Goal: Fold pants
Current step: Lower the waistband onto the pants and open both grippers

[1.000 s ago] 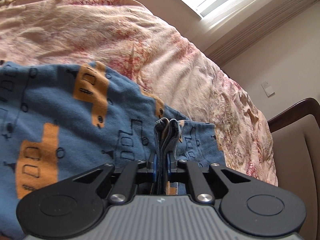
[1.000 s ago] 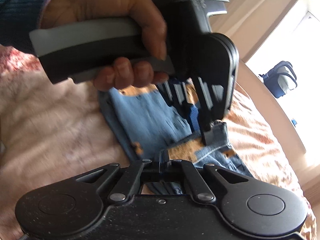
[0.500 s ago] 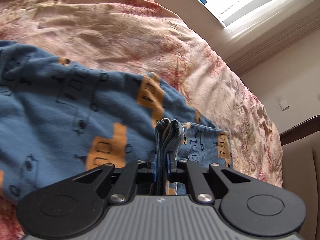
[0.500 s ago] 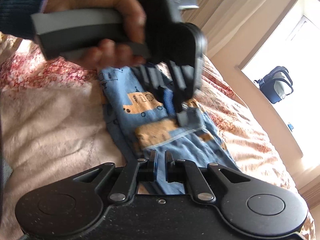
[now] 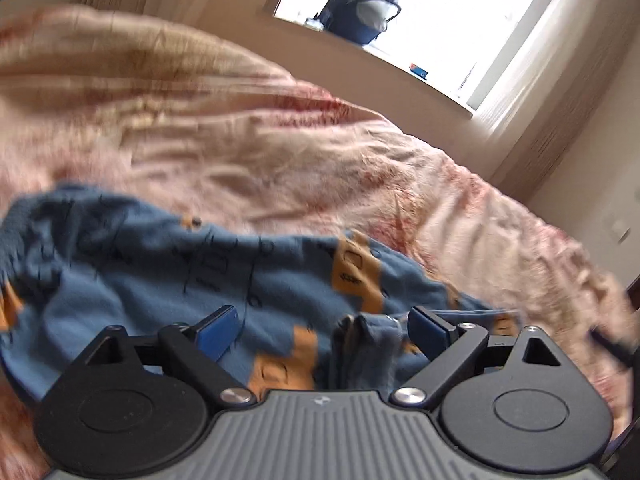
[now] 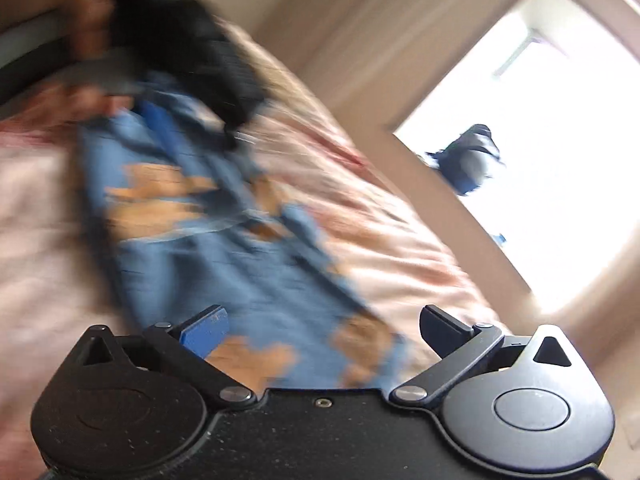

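The blue pants with orange vehicle prints lie folded on the pink floral bedspread. My left gripper is open; a bunched fold of the pants stands loose between its jaws, touching neither pad. My right gripper is open and empty just above the near end of the pants. The right wrist view is blurred; the left gripper and the hand holding it show at the far end of the pants.
A window with a dark blue backpack on its sill is beyond the bed; the backpack also shows in the right wrist view. Curtains hang beside the window. A wall with a socket plate is on the right.
Both grippers have opened and let go of the pants. The pants have dropped onto the bedspread. Both views have swung up toward the window.
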`<state>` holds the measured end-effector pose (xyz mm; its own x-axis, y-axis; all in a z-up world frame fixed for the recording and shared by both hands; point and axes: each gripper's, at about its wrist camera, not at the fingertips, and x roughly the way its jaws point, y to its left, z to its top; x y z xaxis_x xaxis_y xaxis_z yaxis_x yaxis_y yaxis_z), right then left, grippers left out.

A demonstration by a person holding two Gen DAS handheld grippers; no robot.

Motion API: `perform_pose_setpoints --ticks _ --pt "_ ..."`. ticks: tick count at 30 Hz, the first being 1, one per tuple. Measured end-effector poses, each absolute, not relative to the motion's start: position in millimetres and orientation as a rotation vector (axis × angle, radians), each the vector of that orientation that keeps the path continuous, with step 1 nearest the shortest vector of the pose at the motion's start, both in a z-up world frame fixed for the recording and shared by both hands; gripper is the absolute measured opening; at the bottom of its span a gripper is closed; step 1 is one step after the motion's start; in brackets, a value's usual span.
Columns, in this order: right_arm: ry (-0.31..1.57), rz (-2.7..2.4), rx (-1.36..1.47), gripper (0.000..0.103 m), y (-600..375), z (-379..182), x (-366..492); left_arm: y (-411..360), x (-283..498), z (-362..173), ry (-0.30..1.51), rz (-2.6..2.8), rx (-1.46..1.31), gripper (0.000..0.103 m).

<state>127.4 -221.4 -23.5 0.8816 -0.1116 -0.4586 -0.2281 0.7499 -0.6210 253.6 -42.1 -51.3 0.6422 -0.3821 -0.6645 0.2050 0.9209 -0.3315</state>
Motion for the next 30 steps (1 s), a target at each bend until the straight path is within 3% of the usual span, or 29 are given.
perform_pose_setpoints --ticks 7,14,17,21,27,30 --pt "0.448 -0.024 -0.683 0.102 -266 -60 186 -83 249 -78 0.729 -0.277 0.051 0.095" --pt "0.569 -0.326 -0.501 0.102 -332 -53 205 -75 248 -76 0.731 -0.293 0.021 0.097" --pt "0.539 -0.360 -0.561 0.100 -326 -45 198 -66 237 -68 0.727 -0.312 -0.043 0.103" --pt "0.478 -0.176 -0.533 0.102 -287 -20 158 -53 215 -64 0.724 -0.370 -0.123 0.103" --pt "0.599 -0.013 -0.824 0.102 -251 -52 138 -63 198 -77 0.755 -0.280 0.118 0.103" --pt "0.638 -0.111 -0.766 0.102 -265 -44 145 -56 193 -67 0.793 -0.218 0.075 0.103"
